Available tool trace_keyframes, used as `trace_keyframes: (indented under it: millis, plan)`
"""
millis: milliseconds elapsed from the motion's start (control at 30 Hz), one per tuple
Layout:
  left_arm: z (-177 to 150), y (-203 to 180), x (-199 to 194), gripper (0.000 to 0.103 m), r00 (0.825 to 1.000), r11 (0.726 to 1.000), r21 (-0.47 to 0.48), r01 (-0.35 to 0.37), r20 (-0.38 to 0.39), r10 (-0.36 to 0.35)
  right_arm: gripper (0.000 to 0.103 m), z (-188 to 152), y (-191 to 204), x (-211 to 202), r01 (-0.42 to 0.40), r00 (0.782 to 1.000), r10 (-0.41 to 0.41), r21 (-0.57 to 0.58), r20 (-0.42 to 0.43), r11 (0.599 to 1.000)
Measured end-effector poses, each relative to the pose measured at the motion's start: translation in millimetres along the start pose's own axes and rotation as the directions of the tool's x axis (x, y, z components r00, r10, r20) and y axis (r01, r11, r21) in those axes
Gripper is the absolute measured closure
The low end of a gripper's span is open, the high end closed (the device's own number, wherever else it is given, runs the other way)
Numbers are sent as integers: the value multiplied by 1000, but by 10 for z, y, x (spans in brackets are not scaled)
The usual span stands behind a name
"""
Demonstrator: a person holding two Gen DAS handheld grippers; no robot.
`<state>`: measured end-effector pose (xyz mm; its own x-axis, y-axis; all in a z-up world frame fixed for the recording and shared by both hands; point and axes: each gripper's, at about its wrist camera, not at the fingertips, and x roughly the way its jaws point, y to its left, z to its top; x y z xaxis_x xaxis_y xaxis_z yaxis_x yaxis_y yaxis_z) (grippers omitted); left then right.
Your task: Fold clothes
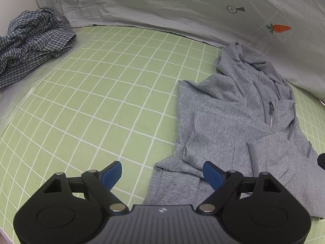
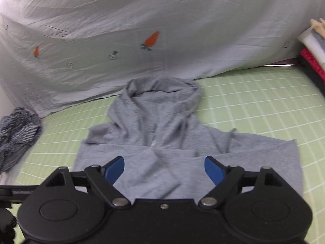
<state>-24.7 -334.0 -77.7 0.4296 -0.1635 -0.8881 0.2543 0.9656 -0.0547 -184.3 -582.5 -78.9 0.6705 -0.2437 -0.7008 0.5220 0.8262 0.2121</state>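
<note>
Far left, a checked shirt (image 1: 32, 44) is lying crumpled at the edge of the green grid mat (image 1: 101, 93), w/ a pale printed sheet (image 1: 162, 10) hanging as a backdrop behind it; that shirt is looking untouched, prob. waiting its turn. Moving right, the left gripper (image 1: 162, 175) is hovering low over the mat w/ jaws standing wide apart and nothing between the blue pads, its right pad sitting over the near-left hem of the grey hoodie (image 1: 239, 122). The hoodie is lying spread on the mid-right part of the mat, front up, zip visible, hood toward the sheet, and a sleeve (image 1: 278, 152) is already lying folded across the chest, so the fold seems partly done. In the right wrist view the right gripper (image 2: 164, 169) is hanging above the hoodie's lower body, jaws likewise wide apart and holding nothing, the picture a bit blurred. Far right, a stack of folded items (image 2: 312, 55) is sitting at the mat's edge, well apart from the hoodie. Judging by this, the step in hand is the sleeve-in stage, w/ both grippers free. Next move prob. calls for each gripper pinching a bottom corner of the hoodie and lifting evenly toward the hood, w/o dragging the tucked sleeve out of place.
</note>
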Motion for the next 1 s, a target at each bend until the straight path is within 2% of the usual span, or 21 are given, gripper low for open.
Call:
trace_keyframes:
  millis: [67, 167, 267, 400, 467, 567, 733, 800, 867, 933, 1000]
  plan:
    - [-15, -77, 10, 16, 1000, 1000, 13, 4, -7, -4, 15, -56, -243, -85, 118, 993, -118, 0, -4, 993]
    - [-24, -274, 15, 16, 1000, 998, 51, 21, -11, -21, 13, -149, -642, -226, 281, 960, -280, 48, -31, 958]
    - [-15, -520, 42, 16, 998, 993, 104, 54, -17, -52, 13, -284, -1084, -371, 381, 925, -373, 149, -80, 913]
    - [-4, -865, 73, 16, 993, 977, 176, 117, -23, -115, 13, -456, -1511, -477, 458, 889, -435, 251, -143, 853]
    - [-5, -1035, 91, 21, 985, 961, 217, 174, -27, -172, 13, -509, -1655, -510, 478, 878, -450, 274, -162, 834]
    - [-14, -1264, 182, 31, 971, 940, 242, 240, -68, -230, 13, -510, -1771, -487, 486, 874, -453, 288, -177, 825]
    - [-81, -1471, 431, 32, 969, 937, 256, 237, -131, -209, 13, -432, -1831, -388, 480, 877, -446, 261, -180, 838]
    - [-106, -1489, 500, 47, 967, 938, 249, 244, -141, -214, 13, -402, -1855, -322, 474, 879, -439, 249, -185, 845]
    - [-101, -1488, 481, 73, 967, 935, 252, 250, -121, -225, 13, -372, -1867, -248, 471, 880, -435, 236, -191, 850]
    - [-72, -1470, 415, 90, 967, 933, 257, 252, -94, -236, 13, -347, -1867, -179, 464, 883, -426, 228, -198, 856]
    - [-34, -1440, 335, 94, 966, 930, 261, 258, -67, -250, 13, -337, -1842, -122, 454, 887, -415, 221, -202, 863]
